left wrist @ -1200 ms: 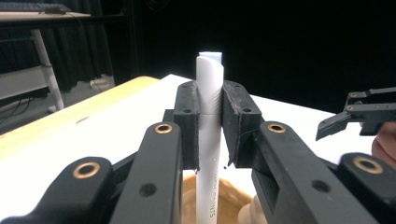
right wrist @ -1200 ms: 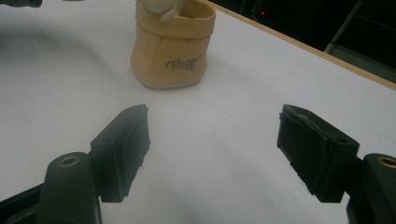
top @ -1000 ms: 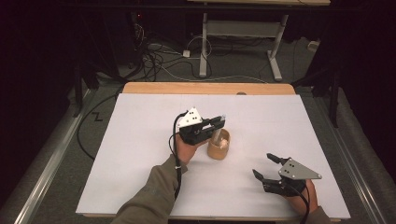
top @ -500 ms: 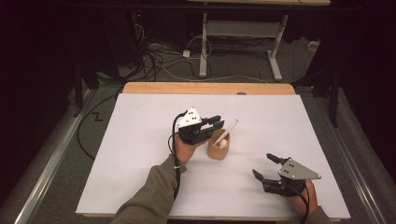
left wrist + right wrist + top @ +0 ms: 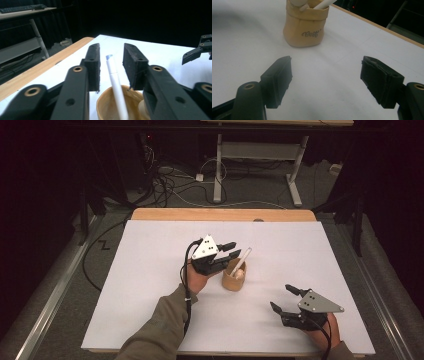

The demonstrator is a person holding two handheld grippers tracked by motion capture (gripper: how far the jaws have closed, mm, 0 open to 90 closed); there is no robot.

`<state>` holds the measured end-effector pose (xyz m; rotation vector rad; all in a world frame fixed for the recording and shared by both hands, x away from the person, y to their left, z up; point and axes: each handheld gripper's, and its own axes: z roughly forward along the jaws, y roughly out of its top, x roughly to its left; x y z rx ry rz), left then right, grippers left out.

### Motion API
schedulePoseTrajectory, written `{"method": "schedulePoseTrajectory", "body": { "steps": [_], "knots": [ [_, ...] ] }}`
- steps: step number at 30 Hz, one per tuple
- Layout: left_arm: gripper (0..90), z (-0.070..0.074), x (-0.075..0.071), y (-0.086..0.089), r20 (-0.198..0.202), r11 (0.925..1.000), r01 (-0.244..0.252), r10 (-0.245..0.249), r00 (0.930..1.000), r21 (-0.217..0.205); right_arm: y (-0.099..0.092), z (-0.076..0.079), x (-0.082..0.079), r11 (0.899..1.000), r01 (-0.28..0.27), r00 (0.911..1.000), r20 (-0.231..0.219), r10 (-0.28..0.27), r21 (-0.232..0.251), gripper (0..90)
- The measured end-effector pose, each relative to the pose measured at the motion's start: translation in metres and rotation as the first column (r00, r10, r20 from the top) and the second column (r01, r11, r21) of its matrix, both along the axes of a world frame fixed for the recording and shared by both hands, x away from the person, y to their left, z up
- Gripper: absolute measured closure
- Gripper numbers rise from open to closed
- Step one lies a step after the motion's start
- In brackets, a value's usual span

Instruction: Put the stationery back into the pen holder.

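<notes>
Tan pouch [image 5: 233, 279] stood mid-table [image 5: 150, 270], white pen [image 5: 241, 260] leaning out | our left claw [image 5: 231, 251] hovered just over it, jaws apart astride the pen, touching nothing | right claw [image 5: 282, 299] rested wide open nearby, empty, aimed at the pouch

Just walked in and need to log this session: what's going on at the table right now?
A person holds a gripper in each hand over a white-covered table. The left gripper is at a small tan pouch, its open jaws on either side of a white pen standing in it, without gripping it. A pale rounded item also sits in the pouch. The right gripper rests open nearer the person, apart from the pouch and holding nothing.
</notes>
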<state>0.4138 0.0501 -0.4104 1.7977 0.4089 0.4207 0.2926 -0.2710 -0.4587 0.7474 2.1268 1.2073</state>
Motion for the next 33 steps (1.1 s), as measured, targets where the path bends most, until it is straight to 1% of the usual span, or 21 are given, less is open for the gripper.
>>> {"method": "schedulePoseTrajectory", "body": {
  "steps": [4,5,7,10,11,13,14,17,20,21,23,24,27,33],
  "knots": [
    [60.6,0.003,-0.002,0.0,0.02,0.9999,-0.002,0.002,0.9998,0.017,0.0,0.0,0.0,1.0,-0.001,1.0,0.001,0.001,-0.001,25.8],
    [58.0,0.004,-0.003,0.0,0.025,0.9998,-0.003,0.002,0.9997,0.022,0.0,0.0,0.0,1.0,-0.001,1.0,0.001,0.001,-0.002,25.8],
    [56.0,0.006,-0.004,0.0,0.034,0.9995,0.0,-0.001,0.9994,0.032,0.0,0.0,0.0,1.0,-0.002,1.0,0.002,0.002,-0.002,25.8],
    [49.0,0.008,-0.006,-0.002,0.052,0.9986,-0.008,0.005,0.9987,0.052,0.0,0.0,0.0,1.0,-0.001,1.0,0.001,0.001,-0.003,25.8],
    [48.7,0.008,-0.006,-0.002,0.058,0.9983,-0.008,0.004,0.9983,0.057,0.0,0.0,0.0,1.0,0.0,1.0,0.001,0.0,-0.002,25.8],
    [43.8,0.01,-0.007,-0.003,0.065,0.9977,-0.013,0.008,0.9978,0.067,0.0,0.0,0.0,1.0,-0.002,1.0,0.002,0.002,-0.001,25.7],
    [43.3,0.01,-0.008,-0.004,0.068,0.9973,-0.009,0.005,0.9977,0.073,0.0,0.0,0.0,1.0,-0.002,1.0,0.003,0.002,-0.002,25.8],
    [36.1,0.011,-0.01,-0.005,0.074,0.9954,-0.043,0.036,0.9966,0.086,0.0,0.0,0.0,1.0,0.0,1.0,0.0,0.0,-0.001,25.8],
    [28.9,0.013,-0.012,-0.006,0.086,0.9929,-0.081,0.073,0.9936,0.088,0.0,0.0,0.0,1.0,-0.001,1.0,0.001,0.001,-0.003,25.8],
    [27.0,0.013,-0.012,-0.006,0.088,0.9927,-0.085,0.078,0.9931,0.085,0.0,0.0,0.0,1.0,-0.001,1.0,0.002,0.001,-0.004,25.7],
    [26.4,0.014,-0.013,-0.006,0.095,0.9913,-0.094,0.085,0.9918,0.092,0.0,0.0,0.0,1.0,-0.003,1.0,0.004,0.003,-0.002,25.8],
    [24.6,0.014,-0.013,-0.006,0.099,0.9902,-0.099,0.089,0.9911,0.099,0.0,0.0,0.0,1.0,-0.003,1.0,0.006,0.003,-0.004,25.8],
    [23.7,0.015,-0.015,-0.007,0.107,0.9893,-0.096,0.085,0.9907,0.109,0.0,0.0,0.0,1.0,-0.003,1.0,0.006,0.003,-0.004,25.8],
    [21.5,0.017,-0.02,-0.01,0.139,0.9801,-0.096,0.072,0.9877,0.174,0.0,0.0,0.0,1.0,-0.005,1.0,0.006,0.005,-0.005,25.7]
  ]
}}
